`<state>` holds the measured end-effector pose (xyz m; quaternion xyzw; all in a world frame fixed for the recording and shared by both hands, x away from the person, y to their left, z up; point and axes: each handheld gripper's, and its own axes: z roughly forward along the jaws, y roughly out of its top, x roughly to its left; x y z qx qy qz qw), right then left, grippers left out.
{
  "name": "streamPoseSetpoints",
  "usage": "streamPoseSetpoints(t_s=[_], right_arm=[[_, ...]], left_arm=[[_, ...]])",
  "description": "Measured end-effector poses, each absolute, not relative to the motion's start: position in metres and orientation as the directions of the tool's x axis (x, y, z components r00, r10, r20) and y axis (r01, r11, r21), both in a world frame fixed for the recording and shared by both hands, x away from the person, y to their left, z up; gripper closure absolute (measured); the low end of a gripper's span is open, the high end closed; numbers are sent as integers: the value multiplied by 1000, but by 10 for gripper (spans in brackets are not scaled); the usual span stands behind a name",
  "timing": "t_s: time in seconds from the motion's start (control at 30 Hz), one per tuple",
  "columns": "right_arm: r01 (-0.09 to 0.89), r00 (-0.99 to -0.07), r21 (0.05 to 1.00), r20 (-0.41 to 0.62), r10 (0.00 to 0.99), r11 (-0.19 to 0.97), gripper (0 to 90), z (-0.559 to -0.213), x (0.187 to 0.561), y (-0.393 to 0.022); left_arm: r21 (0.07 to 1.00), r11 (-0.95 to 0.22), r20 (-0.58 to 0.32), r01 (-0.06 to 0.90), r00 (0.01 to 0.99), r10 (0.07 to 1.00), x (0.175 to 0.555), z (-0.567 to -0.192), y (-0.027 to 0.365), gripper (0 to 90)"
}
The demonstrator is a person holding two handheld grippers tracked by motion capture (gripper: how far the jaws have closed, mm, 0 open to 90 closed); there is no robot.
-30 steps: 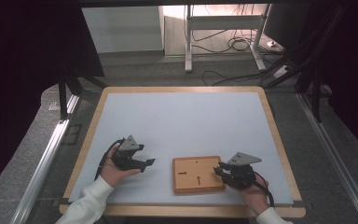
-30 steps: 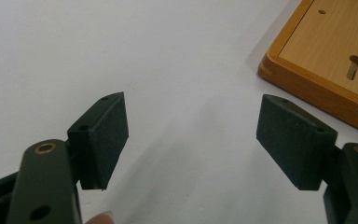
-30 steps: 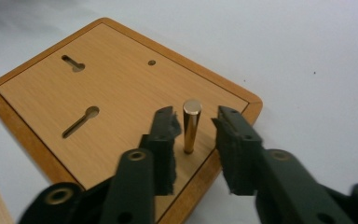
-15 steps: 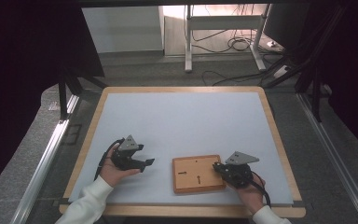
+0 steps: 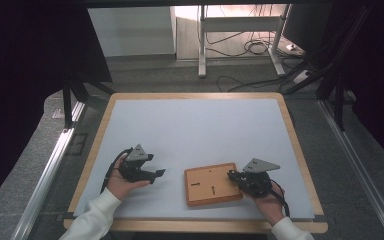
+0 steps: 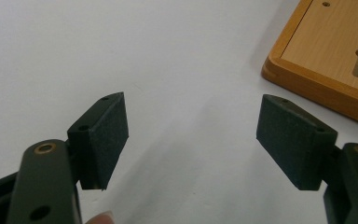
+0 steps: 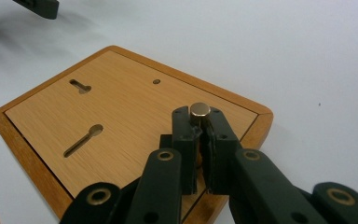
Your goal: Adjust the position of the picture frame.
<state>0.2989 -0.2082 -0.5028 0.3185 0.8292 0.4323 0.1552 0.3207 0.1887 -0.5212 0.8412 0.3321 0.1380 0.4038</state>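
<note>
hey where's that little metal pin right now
The metal pin is clamped between the right gripper's jaws, just above the wooden board's right edge, near the table's front right in the high view.

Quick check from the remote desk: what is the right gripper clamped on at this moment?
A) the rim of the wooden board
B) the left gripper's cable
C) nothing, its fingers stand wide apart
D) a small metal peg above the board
D: in the right gripper view the right gripper has its fingers pressed together on a small metal peg over the wooden board.
</note>
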Motion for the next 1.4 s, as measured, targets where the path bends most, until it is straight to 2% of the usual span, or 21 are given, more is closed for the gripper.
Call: streamPoseSetpoints(t_s=[0.57,1.03,1.4], right_arm=[[359,-762,852,32,646,381,859,-491,309,-199],[287,-791,880,-6,612,379,860,-478,317,-182],[270,-798,891,-5,603,365,859,-472,320,-178]], left_arm=[[778,-444,-35,445,736,677,320,-520,190,251],[784,-434,-38,444,731,681,320,-518,192,252],[787,-430,-37,442,730,682,320,-518,193,253]])
